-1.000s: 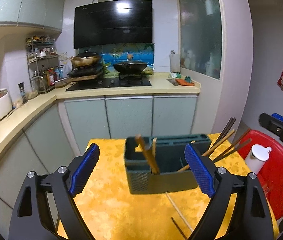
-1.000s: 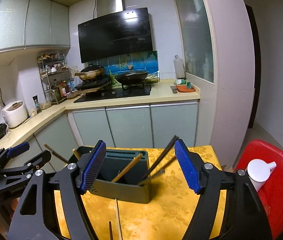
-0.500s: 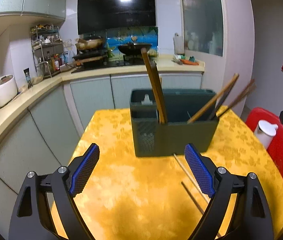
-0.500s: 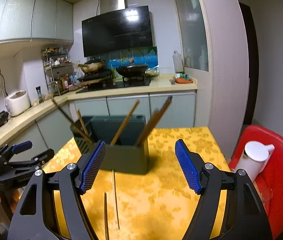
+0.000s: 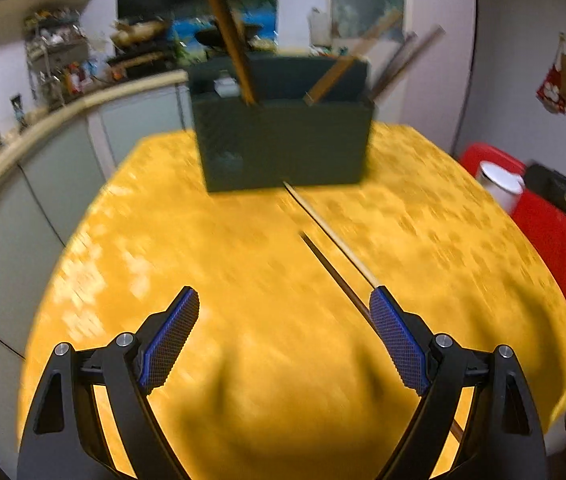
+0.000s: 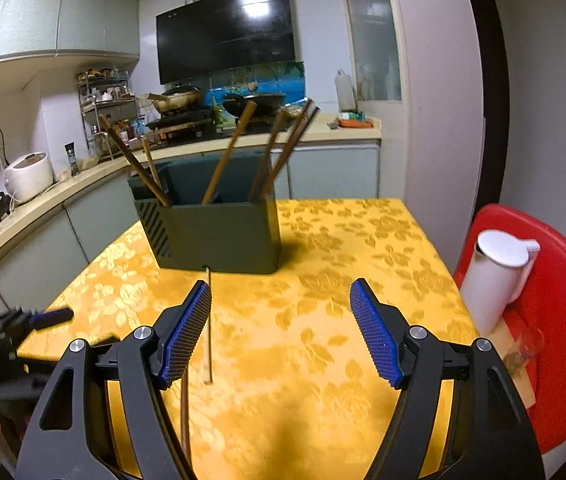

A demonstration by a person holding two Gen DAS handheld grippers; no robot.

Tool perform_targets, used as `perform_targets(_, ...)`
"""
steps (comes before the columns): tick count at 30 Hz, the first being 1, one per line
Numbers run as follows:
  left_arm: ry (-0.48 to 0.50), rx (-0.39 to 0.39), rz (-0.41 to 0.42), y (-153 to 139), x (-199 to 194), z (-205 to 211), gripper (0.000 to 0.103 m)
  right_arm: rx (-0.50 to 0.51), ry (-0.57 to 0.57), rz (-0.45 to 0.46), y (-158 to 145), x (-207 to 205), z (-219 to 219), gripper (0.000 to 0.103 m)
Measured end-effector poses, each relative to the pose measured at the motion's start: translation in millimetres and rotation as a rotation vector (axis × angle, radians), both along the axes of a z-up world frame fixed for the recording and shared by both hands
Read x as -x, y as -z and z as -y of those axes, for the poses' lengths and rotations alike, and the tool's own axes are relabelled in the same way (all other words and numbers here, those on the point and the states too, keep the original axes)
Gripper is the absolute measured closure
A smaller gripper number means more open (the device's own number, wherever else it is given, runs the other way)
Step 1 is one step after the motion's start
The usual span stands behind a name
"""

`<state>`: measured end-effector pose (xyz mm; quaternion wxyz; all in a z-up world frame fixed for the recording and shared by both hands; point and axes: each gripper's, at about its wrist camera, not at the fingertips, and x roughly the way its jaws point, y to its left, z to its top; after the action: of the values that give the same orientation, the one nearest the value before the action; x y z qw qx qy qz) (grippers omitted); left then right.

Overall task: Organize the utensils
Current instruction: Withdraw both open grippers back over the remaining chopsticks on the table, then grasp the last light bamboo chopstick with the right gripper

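A dark green utensil holder point(image 5: 283, 140) point(image 6: 219, 232) stands on the yellow table point(image 5: 203, 280) point(image 6: 323, 320) with several chopsticks point(image 6: 227, 152) leaning in it. A light chopstick point(image 5: 331, 236) point(image 6: 207, 320) and a dark chopstick point(image 5: 335, 276) point(image 6: 185, 412) lie loose on the cloth in front of the holder. My left gripper point(image 5: 283, 340) is open and empty low over the table, its right finger by the loose chopsticks. My right gripper point(image 6: 281, 336) is open and empty, its left finger beside them. The left gripper also shows at the left of the right wrist view point(image 6: 43, 316).
A red chair point(image 6: 543, 320) point(image 5: 543, 216) with a white jug point(image 6: 495, 276) point(image 5: 499, 184) stands to the right of the table. Kitchen counter point(image 6: 83, 176), stove and cabinets lie behind. The table's edges are near on the left and right.
Both grippers have dropped lower and pulled back from the holder toward the near table. The loose chopsticks now lie beside the fingers. The left view is blurred by motion.
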<state>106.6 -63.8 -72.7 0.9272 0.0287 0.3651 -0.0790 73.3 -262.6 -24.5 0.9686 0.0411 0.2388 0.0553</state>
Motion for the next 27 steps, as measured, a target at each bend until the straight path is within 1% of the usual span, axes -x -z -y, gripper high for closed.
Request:
perform_targets(2,0.037,0.005,-0.036,12,11,10,0.019,-0.017,0.012,-0.012,5,2,6,0.033)
perform_targets(4,0.096,0.016,-0.077,23,22,23,0.019,-0.031,0.021,-0.022,10,3,11,0.033)
perform_targets(6,0.161,0.031,-0.132,31,30,36,0.019,-0.043,0.029,-0.029,15,5,15,0.033)
perform_targets(8,0.204,0.037,-0.164,37,38,46,0.019,-0.053,0.035,-0.034,19,6,18,0.033)
perform_targets(10,0.253,0.021,-0.185,42,47,60,0.019,-0.055,0.041,-0.04,23,6,20,0.033)
perform_targets(12,0.29,-0.013,-0.194,49,54,73,0.019,-0.052,0.044,-0.047,26,6,22,0.033)
perform_targets(16,0.297,-0.076,-0.163,55,61,79,0.019,-0.056,0.056,-0.051,29,10,27,0.033)
perform_targets(20,0.278,-0.091,-0.152,54,64,74,0.019,-0.058,0.065,-0.062,34,10,28,0.033)
perform_targets(24,0.229,-0.104,-0.131,53,66,54,0.02,-0.042,0.04,-0.079,41,8,20,0.033)
perform_targets(27,0.182,-0.114,-0.117,51,67,31,0.025,-0.029,0.004,-0.098,47,7,10,0.033)
